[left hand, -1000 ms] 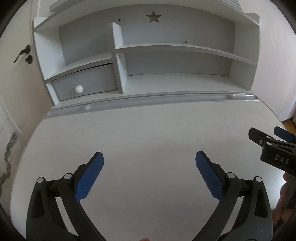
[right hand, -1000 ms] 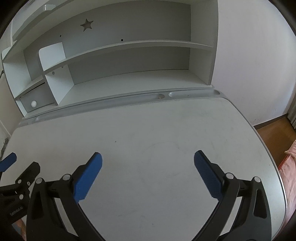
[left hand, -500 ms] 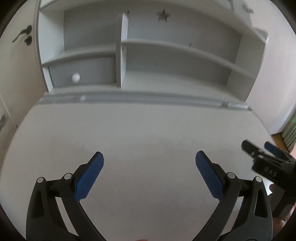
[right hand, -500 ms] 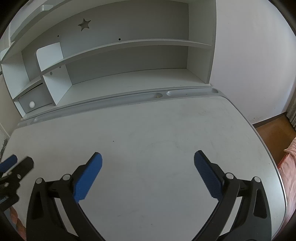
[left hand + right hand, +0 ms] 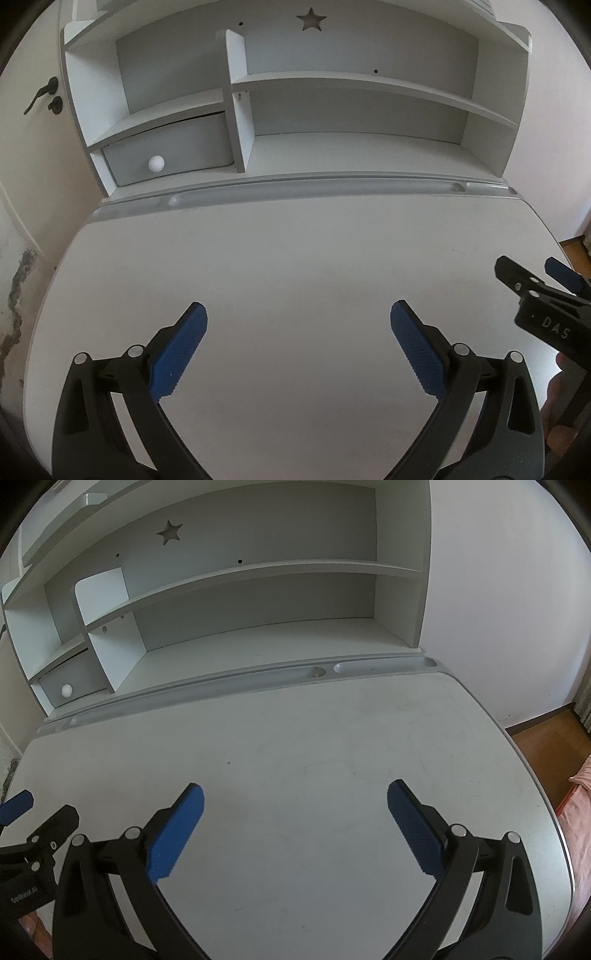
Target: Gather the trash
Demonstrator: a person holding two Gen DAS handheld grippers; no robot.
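No trash shows in either view. My left gripper is open and empty, hovering over the white desk top. My right gripper is open and empty over the same desk top. The right gripper also shows at the right edge of the left wrist view. The left gripper shows at the left edge of the right wrist view.
A white hutch with shelves stands at the back of the desk, with a small drawer with a white knob. A grey pen groove runs along the desk's back edge. Wooden floor lies to the right.
The left gripper swung its view left and back again, ending near where it was a second ago. The right gripper tilted slightly. Both stayed open.
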